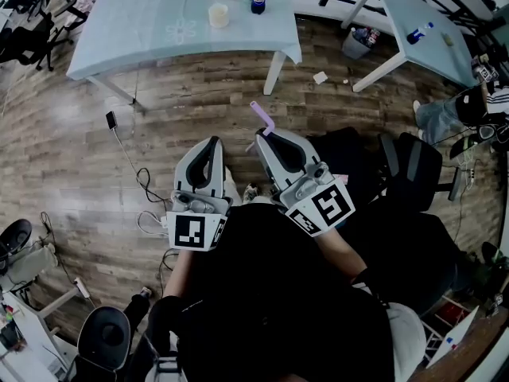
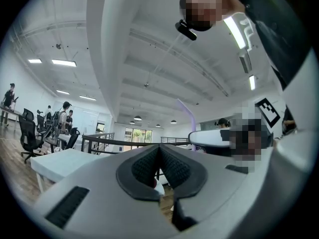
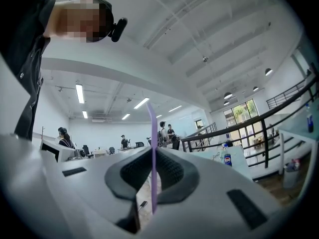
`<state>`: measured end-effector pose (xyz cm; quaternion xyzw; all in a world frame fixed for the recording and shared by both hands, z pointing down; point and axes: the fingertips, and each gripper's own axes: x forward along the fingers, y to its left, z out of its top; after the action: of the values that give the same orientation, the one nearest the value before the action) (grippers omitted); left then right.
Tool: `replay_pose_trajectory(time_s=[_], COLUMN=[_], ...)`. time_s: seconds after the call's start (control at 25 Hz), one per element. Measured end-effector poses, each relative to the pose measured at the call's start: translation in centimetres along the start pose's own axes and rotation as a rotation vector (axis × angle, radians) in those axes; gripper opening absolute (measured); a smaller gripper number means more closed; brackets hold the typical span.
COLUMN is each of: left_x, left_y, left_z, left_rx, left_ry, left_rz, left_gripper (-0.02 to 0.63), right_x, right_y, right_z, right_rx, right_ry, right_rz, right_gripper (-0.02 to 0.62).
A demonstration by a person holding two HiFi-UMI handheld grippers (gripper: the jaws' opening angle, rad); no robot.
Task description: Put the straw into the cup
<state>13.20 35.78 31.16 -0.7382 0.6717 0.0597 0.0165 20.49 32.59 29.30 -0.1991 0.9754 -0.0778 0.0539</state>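
Observation:
A purple straw [image 1: 264, 116] sticks up out of my right gripper [image 1: 262, 134], which is shut on it. In the right gripper view the straw [image 3: 152, 148] runs upright between the dark pads [image 3: 172, 173]. My left gripper [image 1: 211, 143] is just left of it, shut with nothing between its pads [image 2: 174, 167]. From the left gripper view the straw [image 2: 187, 114] rises above the right gripper's body. Both grippers are held close to the person's chest, above the wood floor. The pale cup [image 1: 218, 15] stands far ahead on the light blue table [image 1: 143, 22].
A blue-labelled bottle [image 1: 258, 0] stands by the cup on the table. A second table [image 1: 421, 14] with a bottle [image 1: 419, 32] is at the upper right. Black chairs [image 1: 409, 165] stand at right, cables [image 1: 131, 165] lie on the floor at left.

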Motion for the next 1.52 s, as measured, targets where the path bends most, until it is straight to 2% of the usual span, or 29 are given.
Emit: replay_pose_trajectory(time_s=[0.4,0.68,1.0,1.16,1.52], left_x=[4.9,10.0,15.6,17.2,18.9], left_y=[2.9,7.1,12.3,15.1,20.6], left_z=[-1.0,-1.4,-1.1,-0.6,-0.5], left_rx=[-0.041,-0.066,-0.069,-0.073,-0.082], left_ry=[0.016,0.017,0.010,-0.002,-0.009], left_rz=[-0.042,-0.068,-0.135,-0.159,-0.159], left_gripper=[0.008,0.008,0.008,0.008,0.008], right_x=[4.1,9.7,16.0,19.3,25.2], right_y=[-3.0,-6.0,-9.3,-9.9,-9.5], right_z=[-0.3,0.0,0.7,0.7,0.3], right_rx=[0.004,0.002,-0.009,-0.018,-0.028], right_ry=[0.019,0.031,0.015,0.001,0.003], right_rz=[-0.031,-0.053,-0.123,-0.141,-0.134], right_gripper=[0.028,0.029,0.029,0.029,0.029])
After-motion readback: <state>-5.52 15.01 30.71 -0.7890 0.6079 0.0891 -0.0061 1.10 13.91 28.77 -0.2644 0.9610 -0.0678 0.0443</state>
